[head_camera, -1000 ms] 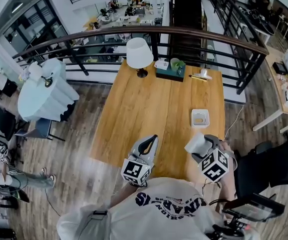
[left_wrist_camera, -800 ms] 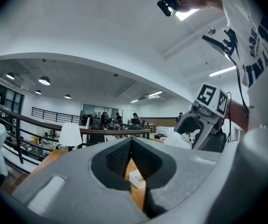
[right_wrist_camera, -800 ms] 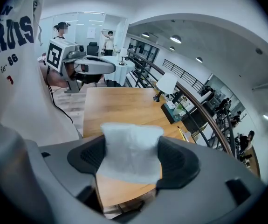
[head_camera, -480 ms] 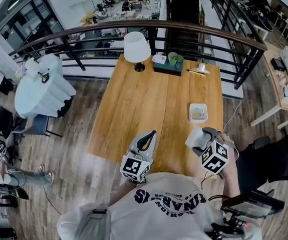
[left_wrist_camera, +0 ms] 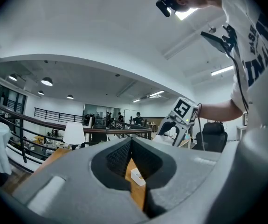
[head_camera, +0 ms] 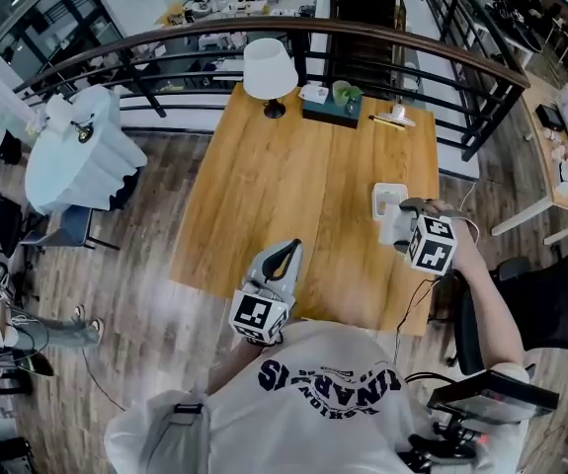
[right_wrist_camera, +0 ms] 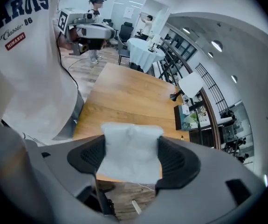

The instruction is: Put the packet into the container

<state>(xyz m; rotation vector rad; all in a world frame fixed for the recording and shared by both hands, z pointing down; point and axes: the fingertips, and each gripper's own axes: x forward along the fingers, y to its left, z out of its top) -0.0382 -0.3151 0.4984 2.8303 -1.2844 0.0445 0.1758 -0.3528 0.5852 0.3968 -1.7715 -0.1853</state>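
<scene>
Packet (right_wrist_camera: 131,155): judged light, soft, crushable | place: at container (head_camera: 390,192) near rim | right gripper (right_wrist_camera: 130,146): jaws clamped on packet's sides, mid-body hold suits it | left gripper (left_wrist_camera: 132,158): jaws closed, empty, well apart from container

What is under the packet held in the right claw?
Wooden table shows around the packet clamped in the right claw. The white container, beside it in the head view, is likely covered by it.
</scene>
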